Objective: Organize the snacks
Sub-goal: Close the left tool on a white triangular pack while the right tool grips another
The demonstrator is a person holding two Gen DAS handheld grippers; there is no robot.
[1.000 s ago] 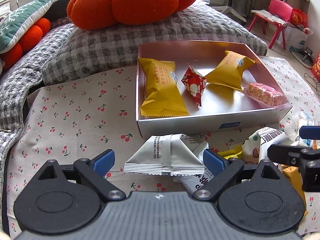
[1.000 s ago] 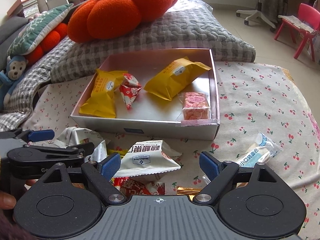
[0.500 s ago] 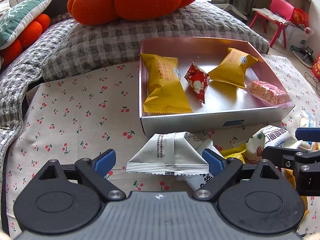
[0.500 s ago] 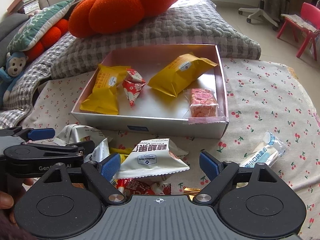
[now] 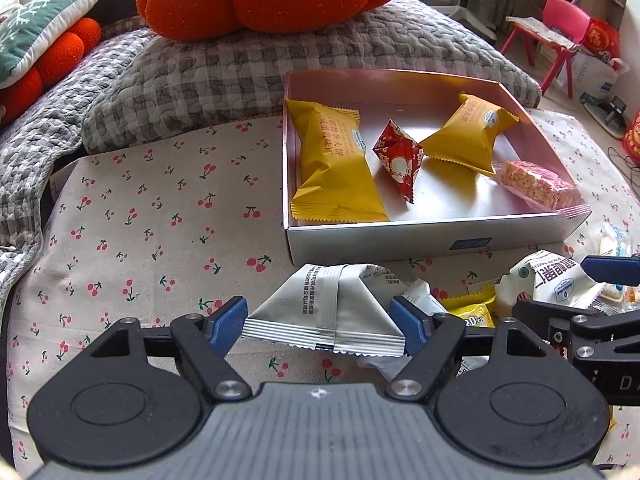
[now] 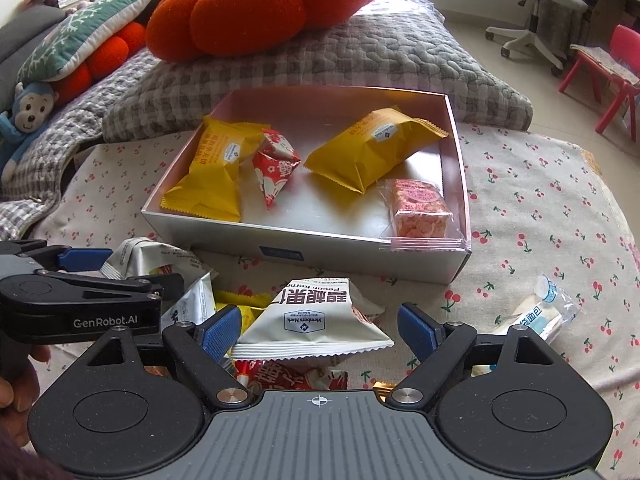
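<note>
Cherry-print cloth [image 5: 160, 216] covers the work surface, w/ a grey checked quilt [image 5: 224, 80] and an orange pumpkin cushion [image 6: 256, 4] behind it.

Shallow silver box [image 5: 432, 240] sits mid-cloth, open top. Inside, 4 items: long yellow pack [image 5: 334, 168] along the left wall, red triangular pack [image 5: 398, 160] next to it, 2nd yellow pack [image 5: 470, 136] lying at an angle toward the back right, pink bar in clear wrap [image 5: 536, 188] at the front right corner, its wrapper edge hanging over the rim.

Loose snack pile [image 6: 224, 300] lies on the cloth just in front of the box. Left gripper [image 5: 320, 324] has jaws wide, straddling a silver-white pouch [image 5: 324, 312]; right pad looks to be at the pouch's edge, left pad just apart, not clamped. Right gripper [image 6: 318, 328] also wide, around a white pecan pouch [image 6: 316, 320] w/ a gap on both sides; this pouch rests on top of a red pack [image 6: 292, 376]. Clear-wrapped white bread stick [image 6: 540, 316] lies apart on the cloth, right of the pile.

Blue monkey toy [image 6: 24, 116] at the far left by the quilt; red kids' chair [image 5: 556, 40] and an office chair [image 6: 532, 4] on the floor beyond.
</note>
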